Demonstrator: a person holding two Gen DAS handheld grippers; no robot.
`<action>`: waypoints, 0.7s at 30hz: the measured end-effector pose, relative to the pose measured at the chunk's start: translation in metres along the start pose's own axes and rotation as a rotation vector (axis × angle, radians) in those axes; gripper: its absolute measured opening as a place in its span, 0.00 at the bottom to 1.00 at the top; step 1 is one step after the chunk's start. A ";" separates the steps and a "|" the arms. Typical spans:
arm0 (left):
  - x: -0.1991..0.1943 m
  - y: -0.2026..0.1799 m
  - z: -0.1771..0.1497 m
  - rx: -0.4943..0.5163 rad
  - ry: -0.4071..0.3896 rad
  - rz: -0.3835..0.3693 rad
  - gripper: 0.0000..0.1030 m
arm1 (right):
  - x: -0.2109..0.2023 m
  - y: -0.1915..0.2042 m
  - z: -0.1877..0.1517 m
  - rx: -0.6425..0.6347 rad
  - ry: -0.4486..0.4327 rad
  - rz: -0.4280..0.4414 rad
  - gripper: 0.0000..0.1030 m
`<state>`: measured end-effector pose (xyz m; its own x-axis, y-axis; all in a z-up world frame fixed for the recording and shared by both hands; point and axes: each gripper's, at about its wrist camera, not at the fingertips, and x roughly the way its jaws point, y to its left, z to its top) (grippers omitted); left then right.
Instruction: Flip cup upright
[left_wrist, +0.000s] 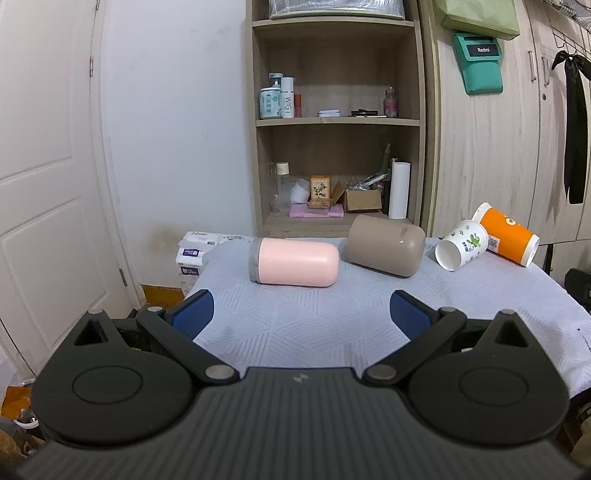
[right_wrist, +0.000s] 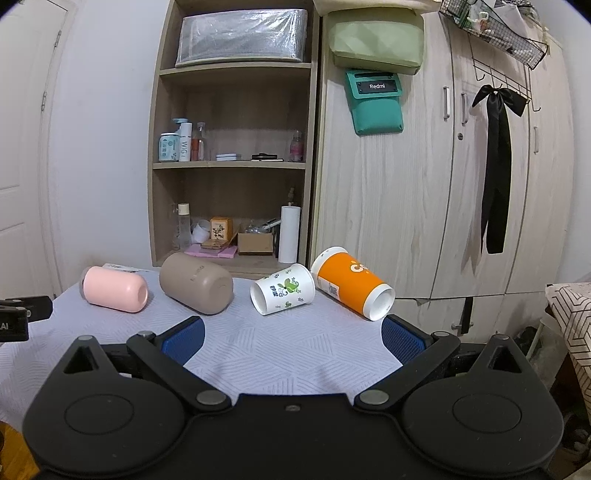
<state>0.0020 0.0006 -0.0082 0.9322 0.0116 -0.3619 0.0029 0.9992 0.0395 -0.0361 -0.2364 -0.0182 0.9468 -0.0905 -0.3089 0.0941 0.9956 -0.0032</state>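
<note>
Several cups lie on their sides in a row on a table covered with a pale cloth (left_wrist: 303, 325). From left to right: a pink cup (left_wrist: 295, 261) (right_wrist: 115, 289), a taupe cup (left_wrist: 386, 244) (right_wrist: 196, 283), a white paper cup with green print (left_wrist: 461, 244) (right_wrist: 283, 288) and an orange paper cup (left_wrist: 508, 234) (right_wrist: 351, 288). My left gripper (left_wrist: 301, 314) is open and empty, in front of the pink and taupe cups. My right gripper (right_wrist: 293, 339) is open and empty, in front of the white and orange cups.
A wooden shelf unit (left_wrist: 336, 122) with bottles and boxes stands behind the table. Wardrobe doors (right_wrist: 443, 177) with a hanging green pouch and black ribbon are at the right. A white door (left_wrist: 48, 184) is at the left. Tissue packs (left_wrist: 192, 254) sit by the table's far left corner.
</note>
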 end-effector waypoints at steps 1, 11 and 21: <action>0.000 0.001 0.000 -0.001 0.003 0.000 1.00 | 0.000 0.000 0.000 0.000 0.001 -0.001 1.00; 0.002 0.003 0.000 -0.016 0.020 -0.007 1.00 | 0.003 0.001 -0.002 -0.004 0.016 -0.013 1.00; 0.002 0.003 -0.001 -0.017 0.019 -0.007 1.00 | 0.002 0.001 -0.003 -0.008 0.018 -0.013 1.00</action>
<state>0.0032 0.0039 -0.0093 0.9249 0.0047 -0.3802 0.0036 0.9998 0.0212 -0.0352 -0.2353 -0.0214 0.9398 -0.1035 -0.3258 0.1043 0.9944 -0.0148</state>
